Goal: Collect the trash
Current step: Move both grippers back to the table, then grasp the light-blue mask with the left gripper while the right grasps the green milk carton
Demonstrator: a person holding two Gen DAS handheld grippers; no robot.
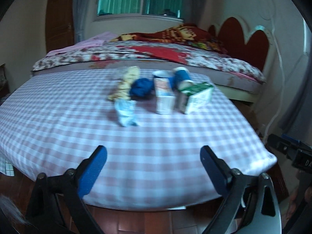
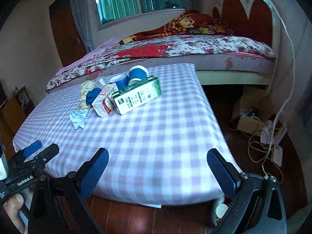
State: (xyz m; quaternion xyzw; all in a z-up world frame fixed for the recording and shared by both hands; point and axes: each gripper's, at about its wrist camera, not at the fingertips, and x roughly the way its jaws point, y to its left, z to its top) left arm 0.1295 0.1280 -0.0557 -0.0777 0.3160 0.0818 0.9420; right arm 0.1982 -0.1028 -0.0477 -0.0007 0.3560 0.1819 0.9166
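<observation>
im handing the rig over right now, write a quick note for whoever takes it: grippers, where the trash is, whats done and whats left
Left gripper: open, empty, over the near edge of the checked table.
Right gripper: open, empty, also at the near edge.
Trash, all clustered at the far side of the table: green carton lying on its side, small white carton, two blue paper cups behind them, a blue wad, a yellowish wrapper, a crumpled pale blue wrapper.
Done: nothing picked up as far as these views show.
Left: collect every piece. I cannot make out a bin for certain.

Black claw (image 2: 158,169) frames w/ blue ribbed pads (image 2: 95,172), silver screws, white "GenRobot.AI" label
</observation>
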